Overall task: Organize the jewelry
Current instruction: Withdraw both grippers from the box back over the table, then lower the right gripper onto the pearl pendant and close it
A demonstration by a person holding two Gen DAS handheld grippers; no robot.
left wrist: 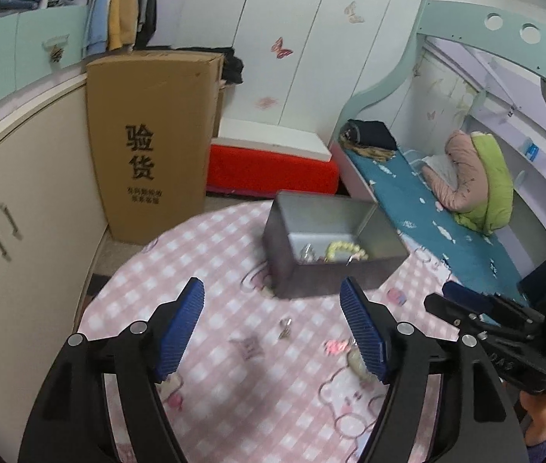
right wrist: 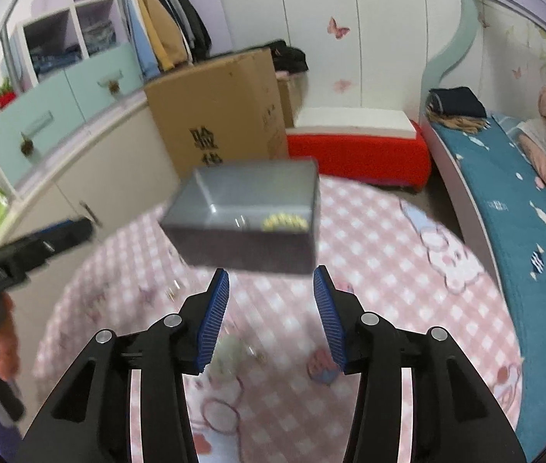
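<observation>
Left wrist view: my left tongs (left wrist: 273, 332) hung over the round table (left wrist: 203, 405) with its pink checked cloth, fingers spread wide and nothing between them.
Right wrist view: my right tongs (right wrist: 271, 316) were also spread apart and empty, pointing at the near wall of the grey box (right wrist: 249, 212).
Grey box: an open metal tin (left wrist: 330, 247) stood on the far part of the table, toward the edge nearest the bed (left wrist: 446, 231).
Inside the box: a pale yellow bead bracelet (left wrist: 346, 250) lay against the right side of the floor, with a small silvery piece (left wrist: 307, 252) just beside it on the left; I could not tell what that piece was.
Loose on the cloth: a small metallic ring-like item (left wrist: 285, 326) lay between my left fingers, well in front of the box.
Near my left tongs' right finger: a pink clip-like piece (left wrist: 336, 346) and a pale beaded strand (left wrist: 355, 362) lay close together, the strand partly hidden behind the pad.
Right edge of the table: a small pink and blue trinket (left wrist: 396, 296) lay near the box's front corner.
Blur: the right wrist view was smeared, so the pale item (right wrist: 230, 351) beside my right tongs' left finger stayed unclear.
Beyond the table: a tall cardboard carton (left wrist: 149, 139) stood past the far left edge.
</observation>
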